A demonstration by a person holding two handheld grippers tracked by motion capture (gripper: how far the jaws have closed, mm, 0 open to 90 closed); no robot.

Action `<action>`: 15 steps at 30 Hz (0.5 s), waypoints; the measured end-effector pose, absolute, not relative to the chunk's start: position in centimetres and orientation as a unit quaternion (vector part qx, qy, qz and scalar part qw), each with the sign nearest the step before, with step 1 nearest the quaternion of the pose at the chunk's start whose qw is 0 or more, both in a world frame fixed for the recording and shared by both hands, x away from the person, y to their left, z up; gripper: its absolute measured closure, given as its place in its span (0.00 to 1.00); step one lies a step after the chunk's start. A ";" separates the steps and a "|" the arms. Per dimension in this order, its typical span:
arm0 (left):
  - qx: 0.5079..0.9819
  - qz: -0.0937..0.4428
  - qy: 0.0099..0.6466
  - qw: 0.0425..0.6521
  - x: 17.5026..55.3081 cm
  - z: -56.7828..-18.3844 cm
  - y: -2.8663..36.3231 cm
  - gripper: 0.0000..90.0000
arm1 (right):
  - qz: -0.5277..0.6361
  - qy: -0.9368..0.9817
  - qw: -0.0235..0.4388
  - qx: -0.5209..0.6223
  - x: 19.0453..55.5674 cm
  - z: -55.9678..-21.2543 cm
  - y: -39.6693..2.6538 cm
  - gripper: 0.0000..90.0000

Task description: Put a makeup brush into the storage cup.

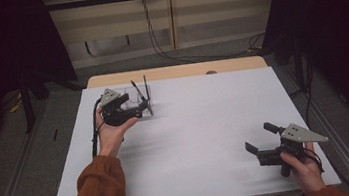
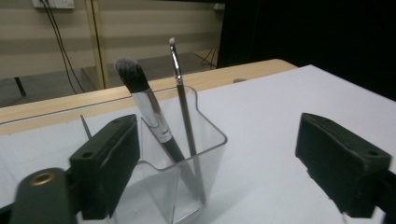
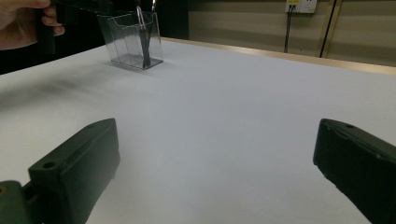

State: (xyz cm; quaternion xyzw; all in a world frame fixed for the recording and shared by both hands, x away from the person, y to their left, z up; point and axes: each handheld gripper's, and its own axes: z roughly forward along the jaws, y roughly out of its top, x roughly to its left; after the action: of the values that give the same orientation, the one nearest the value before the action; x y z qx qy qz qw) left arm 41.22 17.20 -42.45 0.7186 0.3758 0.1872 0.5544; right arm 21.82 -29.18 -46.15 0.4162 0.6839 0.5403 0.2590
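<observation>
Clear plastic holder (image 2: 187, 154) holds two leaning brushes (image 2: 144, 105), just beside the left gripper (image 2: 224, 158); both grippers' jaws gape empty.

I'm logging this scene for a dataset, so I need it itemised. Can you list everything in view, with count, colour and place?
Clear holder: one, transparent plastic, far left part of the table, in front of the left claw.
Fluffy brush: one, dark bristles, silver ferrule, black handle, leaning in the holder.
Thin brush: one, silver with a small pale tip, standing in the holder.
Table: one, white sheet over a wooden top whose far edge shows.
Wall socket: one, white, on the far wall, with cables hanging from it.
Left claw: one, black, jaws open, one jaw beside the holder, gripping nothing.
Right claw: one, black, open over bare table, near right.
Sleeves: rust orange, at the bottom edge.
</observation>
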 end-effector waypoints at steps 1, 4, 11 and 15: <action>0.720 0.187 0.369 0.557 41.0 -42.3 17.3 0.13 | 0.540 0.684 0.260 0.416 21.8 -46.2 -29.2 0.00; 0.720 0.191 0.364 0.559 40.4 -41.8 17.3 0.11 | 0.541 0.683 0.260 0.416 21.7 -46.1 -29.3 0.00; 0.723 0.178 0.356 0.565 38.7 -40.9 18.1 0.06 | 0.544 0.682 0.263 0.413 21.5 -45.9 -29.2 0.00; 0.715 0.173 0.363 0.572 37.8 -41.0 18.8 0.05 | 0.542 0.683 0.266 0.412 21.6 -45.9 -29.1 0.00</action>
State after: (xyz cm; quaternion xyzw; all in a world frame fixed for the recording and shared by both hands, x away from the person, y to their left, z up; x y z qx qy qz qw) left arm 37.82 18.78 -40.98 0.7152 0.3635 0.1725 0.5715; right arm 21.59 -29.07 -45.87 0.4117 0.6826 0.5420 0.2660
